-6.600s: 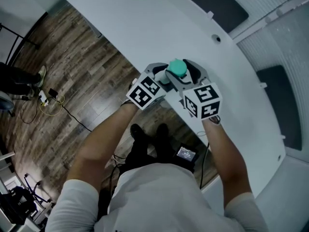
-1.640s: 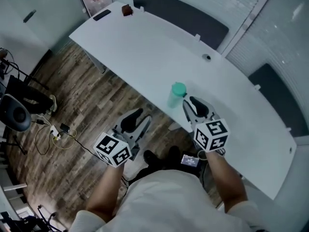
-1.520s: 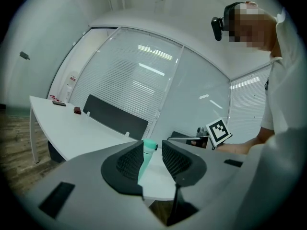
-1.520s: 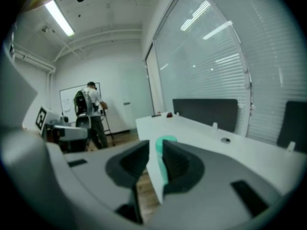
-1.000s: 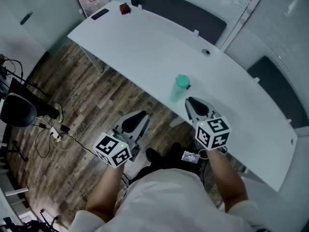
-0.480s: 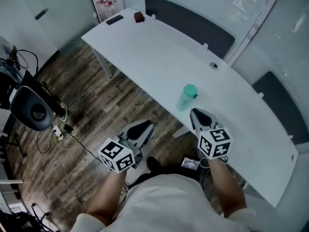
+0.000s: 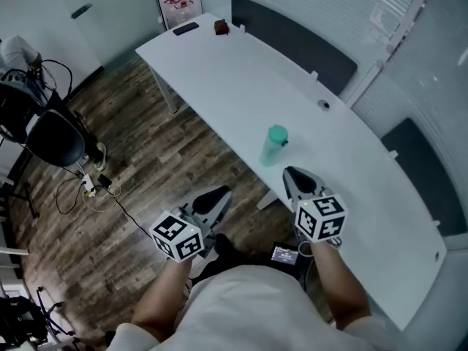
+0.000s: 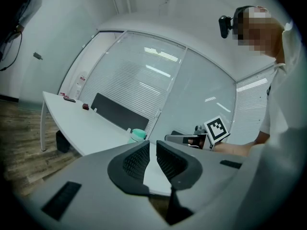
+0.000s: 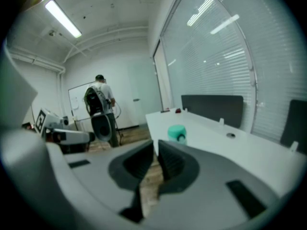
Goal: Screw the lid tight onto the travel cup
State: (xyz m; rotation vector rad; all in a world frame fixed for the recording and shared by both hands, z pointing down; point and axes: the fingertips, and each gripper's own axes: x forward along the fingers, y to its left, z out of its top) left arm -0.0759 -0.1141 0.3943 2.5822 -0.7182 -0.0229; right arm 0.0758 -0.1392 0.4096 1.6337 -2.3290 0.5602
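A pale green travel cup (image 7: pixel 273 148) with its teal lid (image 7: pixel 277 134) on top stands upright near the front edge of the white table (image 7: pixel 344 159). No gripper touches it. My left gripper (image 7: pixel 218 196) hangs over the wooden floor, off the table's edge, shut and holding nothing. My right gripper (image 7: pixel 293 175) is just short of the cup, on the near side, also shut and holding nothing. The left gripper view shows the cup (image 8: pixel 137 135) beyond my shut left gripper (image 8: pixel 152 150), with the right gripper (image 8: pixel 184 139) beside it. The cup (image 9: pixel 177 132) also shows past my right gripper (image 9: pixel 156 152).
At the table's far end lie a black flat object (image 7: pixel 186 28) and a small red-brown block (image 7: pixel 221 26). A cable hole (image 7: pixel 323 104) sits behind the cup. An office chair (image 7: pixel 55 139) and cables (image 7: pixel 95 189) are on the floor at left. A person (image 9: pixel 98 104) stands far back.
Several seconds ago both grippers were at the cup's lid; since then they have drawn back and the cup stands alone. Over the last second both hands shifted slightly and the view swung.
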